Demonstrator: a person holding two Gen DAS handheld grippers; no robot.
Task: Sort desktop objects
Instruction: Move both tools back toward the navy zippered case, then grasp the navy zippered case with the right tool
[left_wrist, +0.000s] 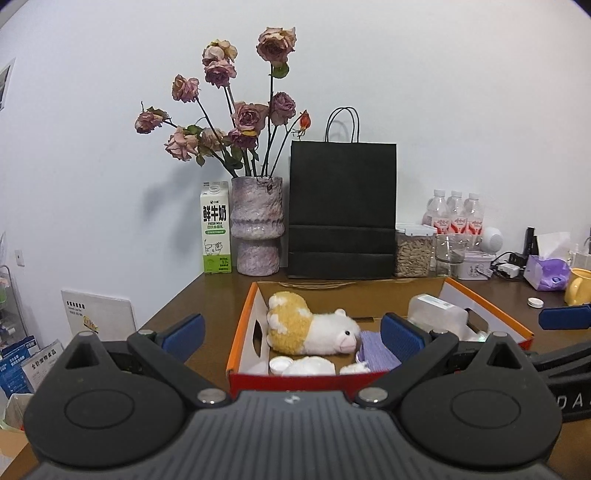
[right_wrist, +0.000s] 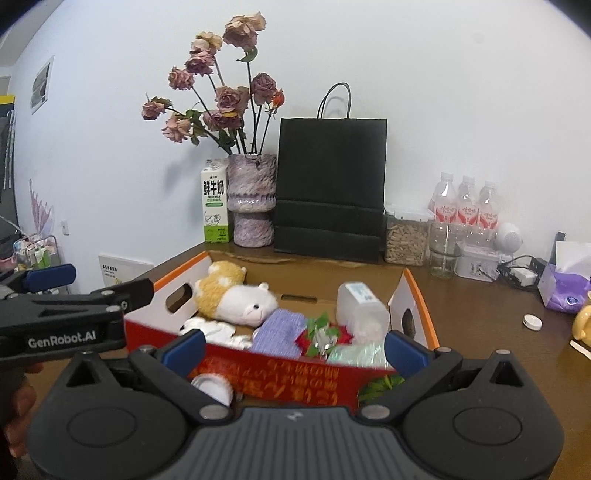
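**A:** so where's everything at? Looks like most of the clutter sits in the orange-rimmed cardboard box already: plush sheep, purple knit cloth, a white plastic container, some red-and-green bit in the middle.

**B:** yeah, and both grippers are empty. Left gripper has its blue pads spread wide over the box's near wall, nothing between them. Right gripper same deal, jaws wide, hovering at the front edge.

**A:** why hang there though?

**B:** my guess is they're between picks, high enough to clear the wall. A white bottle cap sits loose on the brown desk to the right, near the purple tissue box. Probably the next candidate for the right one.
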